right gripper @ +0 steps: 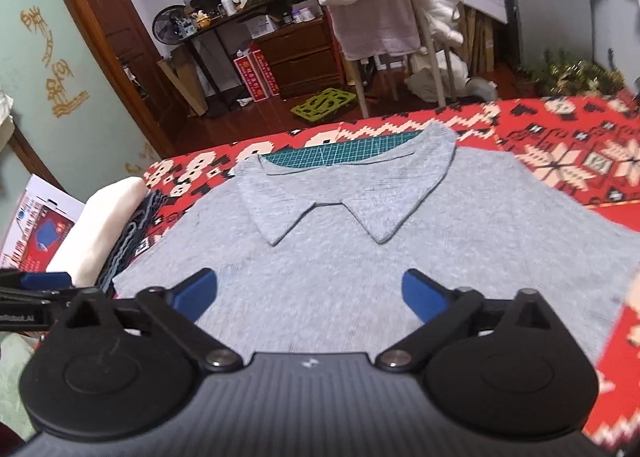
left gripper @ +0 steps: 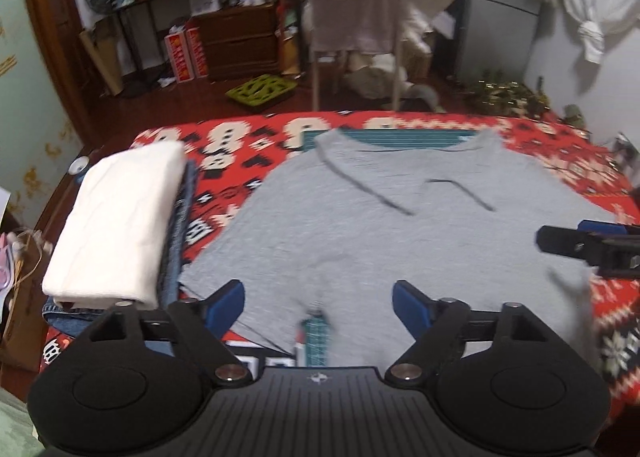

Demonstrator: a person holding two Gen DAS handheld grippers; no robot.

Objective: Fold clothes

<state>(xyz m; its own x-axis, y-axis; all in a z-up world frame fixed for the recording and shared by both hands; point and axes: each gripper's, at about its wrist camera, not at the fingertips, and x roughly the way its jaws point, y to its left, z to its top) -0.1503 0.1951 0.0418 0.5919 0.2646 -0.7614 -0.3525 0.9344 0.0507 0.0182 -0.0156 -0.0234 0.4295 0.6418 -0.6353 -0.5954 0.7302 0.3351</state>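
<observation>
Both grippers — left gripper (left gripper: 319, 307) and right gripper (right gripper: 310, 295) — stand wide apart and hold nothing, the folded grey polo shirt (right gripper: 340, 249) lying flat beneath and ahead of their fingertips on the red patterned cloth (right gripper: 560, 153).

1. A grey polo shirt (right gripper: 340, 257) lies flat, collar (right gripper: 348, 197) far, on a red patterned blanket (right gripper: 560, 153).
2. A green cutting mat (right gripper: 340, 155) shows through the neck opening.
3. The right gripper (right gripper: 310, 293) hangs over the shirt's near part, blue pads (right gripper: 198, 291) spread wide, nothing between them.
4. The left gripper (right gripper: 36, 289) shows at the left edge.
5. A folded white garment (right gripper: 100, 225) tops a blue one (right gripper: 128, 241) just left of the shirt.
</observation>
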